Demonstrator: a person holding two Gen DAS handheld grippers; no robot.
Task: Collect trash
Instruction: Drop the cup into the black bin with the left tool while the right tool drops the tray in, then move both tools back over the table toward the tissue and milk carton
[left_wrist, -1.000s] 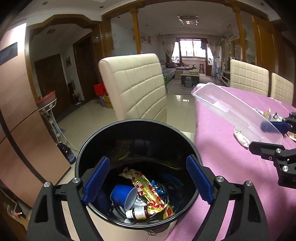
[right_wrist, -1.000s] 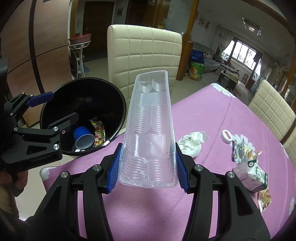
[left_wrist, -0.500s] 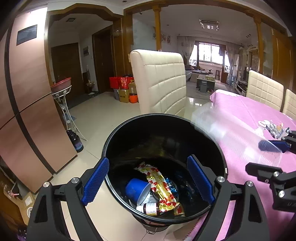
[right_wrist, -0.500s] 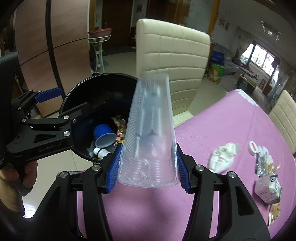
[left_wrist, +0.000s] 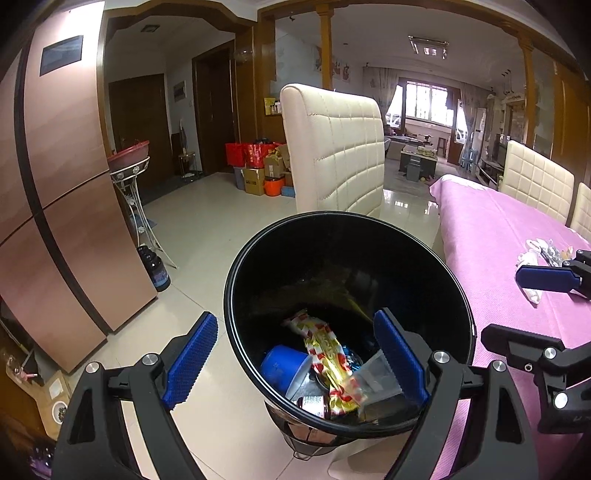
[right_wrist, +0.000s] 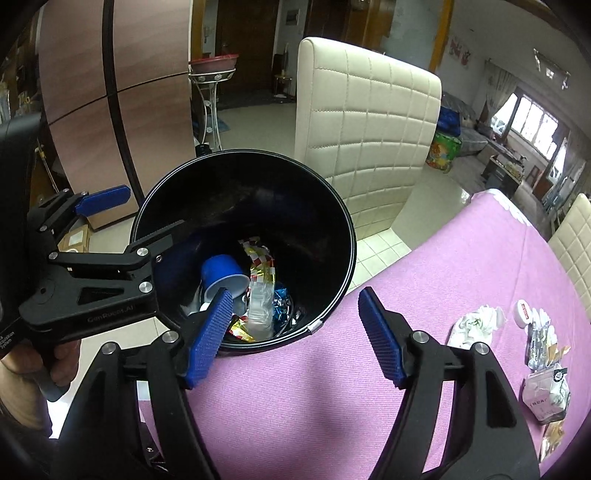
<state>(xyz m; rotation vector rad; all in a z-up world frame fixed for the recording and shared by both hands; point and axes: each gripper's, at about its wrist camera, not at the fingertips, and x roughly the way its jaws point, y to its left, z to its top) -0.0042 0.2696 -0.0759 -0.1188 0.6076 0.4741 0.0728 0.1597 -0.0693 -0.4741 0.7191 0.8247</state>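
A black trash bin stands beside the purple-clothed table. Inside lie a blue cup, a red-and-yellow wrapper, a small bottle and the clear plastic tray. My left gripper is open, one finger on each side of the bin's near rim. My right gripper is open and empty above the table edge next to the bin. A crumpled tissue, a white cap and snack packets lie on the table at the right.
A cream padded chair stands behind the bin. More cream chairs line the table's far side. A brown cabinet and a metal stand with a red basin are at the left. Tiled floor surrounds the bin.
My right gripper opened and let go of the clear plastic tray, which dropped into the bin. Both grippers shifted so the bin sits more centrally in view.
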